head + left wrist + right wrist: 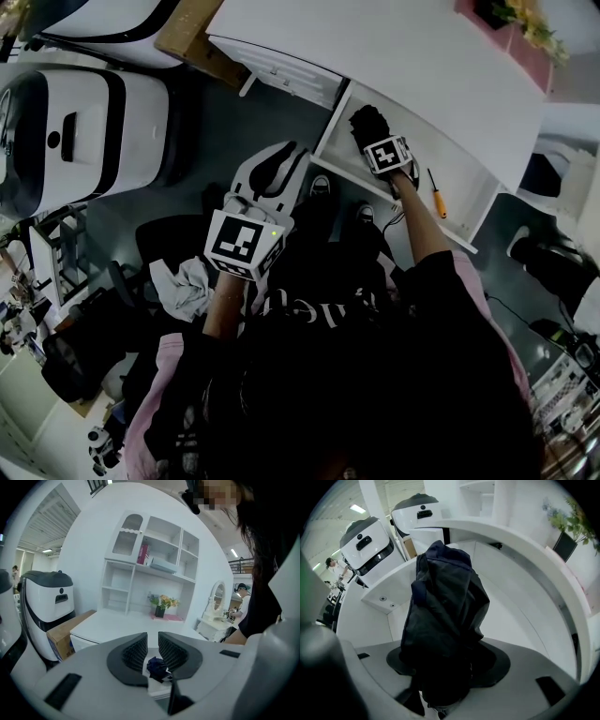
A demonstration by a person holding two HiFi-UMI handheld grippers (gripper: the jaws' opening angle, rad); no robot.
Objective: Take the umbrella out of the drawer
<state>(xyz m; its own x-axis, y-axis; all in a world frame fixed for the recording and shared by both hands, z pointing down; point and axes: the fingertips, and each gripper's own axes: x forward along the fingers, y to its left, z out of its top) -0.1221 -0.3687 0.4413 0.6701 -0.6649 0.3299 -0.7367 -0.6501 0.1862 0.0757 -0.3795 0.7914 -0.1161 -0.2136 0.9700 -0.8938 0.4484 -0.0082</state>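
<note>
The umbrella (pixel 445 620) is a folded dark bundle, not out yet. It's sitting at the left end of the open drawer (pixel 466 183) under the white desk (pixel 403 56). My right claw (pixel 377 141) points almost straight down over it with the jaws spread as wide as they go and the fabric bunched up between them. As far as I can tell they're straddling it, not pinching it. Coming in from above makes sense, since the drawer walls and the desk's edge leave no room from the side. An orange-handled screwdriver (pixel 437 194) lies to the right of the umbrella, apart from it, so it shouldn't get snagged. My left claw (pixel 152 641) hangs nearer me, outside the drawer, with its jaws only a slit apart and nothing in them. It's just staying out of the way.
</note>
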